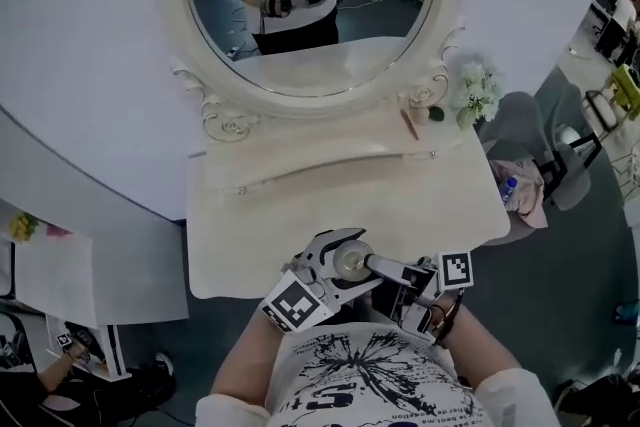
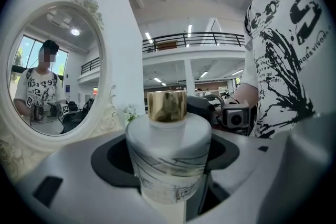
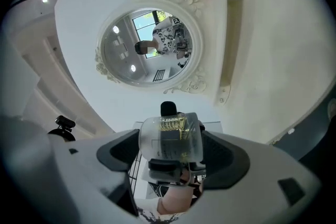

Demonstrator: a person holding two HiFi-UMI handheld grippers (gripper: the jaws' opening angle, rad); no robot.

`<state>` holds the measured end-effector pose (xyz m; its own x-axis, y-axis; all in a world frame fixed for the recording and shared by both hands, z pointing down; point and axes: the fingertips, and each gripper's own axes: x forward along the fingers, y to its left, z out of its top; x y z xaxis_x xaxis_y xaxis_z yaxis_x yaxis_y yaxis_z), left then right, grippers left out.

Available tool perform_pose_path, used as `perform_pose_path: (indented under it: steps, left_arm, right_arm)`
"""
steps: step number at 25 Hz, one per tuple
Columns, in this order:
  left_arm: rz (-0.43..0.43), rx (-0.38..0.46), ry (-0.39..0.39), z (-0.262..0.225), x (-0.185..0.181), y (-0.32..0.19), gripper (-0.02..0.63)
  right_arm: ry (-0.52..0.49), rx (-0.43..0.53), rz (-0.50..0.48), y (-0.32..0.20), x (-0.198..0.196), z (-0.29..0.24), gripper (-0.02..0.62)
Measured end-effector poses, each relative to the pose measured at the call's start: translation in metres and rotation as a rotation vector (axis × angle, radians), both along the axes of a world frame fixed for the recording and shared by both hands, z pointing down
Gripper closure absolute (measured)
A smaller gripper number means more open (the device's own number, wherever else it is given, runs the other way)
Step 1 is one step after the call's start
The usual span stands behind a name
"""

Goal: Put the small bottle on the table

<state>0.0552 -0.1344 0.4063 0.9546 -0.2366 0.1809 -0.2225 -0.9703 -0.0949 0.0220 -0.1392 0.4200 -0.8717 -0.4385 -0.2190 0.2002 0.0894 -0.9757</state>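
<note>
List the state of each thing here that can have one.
small bottle: capped, held off the table, not set down.
left hand-held gripper: shut on the small bottle.
right hand-held gripper: shut on the small bottle from the opposite side.

Cream vanity table (image 1: 330, 205) w/ oval mirror (image 1: 312, 5); white flowers (image 1: 478, 93) + small brown stick (image 1: 409, 123) at back-right.

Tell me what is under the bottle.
The bottle is held by the left gripper and right gripper at the front edge of the table. The grippers hide what lies directly beneath it.
</note>
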Motion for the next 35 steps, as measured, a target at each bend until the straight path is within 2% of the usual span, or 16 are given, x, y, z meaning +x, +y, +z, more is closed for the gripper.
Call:
perform_pose_path:
  steps: [7, 15, 21, 24, 29, 31, 34, 35]
  left_arm:
    - [-0.029, -0.026, 0.002, 0.02, -0.011, -0.059, 0.253]
    - [-0.137, -0.098, -0.008, 0.066, -0.005, -0.086, 0.253]
    - [-0.2, -0.154, -0.042, 0.117, 0.0, -0.095, 0.253]
    - [-0.234, -0.18, -0.034, 0.141, 0.003, -0.105, 0.253]
    - [-0.279, -0.209, -0.088, 0.185, 0.007, -0.118, 0.253]
    - [-0.287, -0.223, -0.104, 0.198, 0.009, -0.121, 0.253]
    - [-0.293, -0.223, -0.137, 0.214, 0.012, -0.127, 0.253]
    - [-0.292, -0.219, -0.148, 0.217, 0.013, -0.129, 0.253]
  right_arm:
    - [0.011, -0.03, -0.013, -0.057, -0.011, 0.02, 0.212]
    - [0.044, -0.09, -0.083, -0.081, -0.004, 0.065, 0.212]
    - [0.208, -0.049, -0.137, -0.094, 0.009, 0.111, 0.212]
    - [0.247, -0.064, -0.149, -0.103, 0.014, 0.135, 0.212]
    - [0.326, -0.069, -0.14, -0.117, 0.023, 0.17, 0.214]
    - [0.341, -0.078, -0.142, -0.12, 0.027, 0.179, 0.24]
    - [0.366, -0.088, -0.146, -0.126, 0.03, 0.188, 0.342]
    - [0.377, -0.089, -0.145, -0.128, 0.031, 0.191, 0.356]
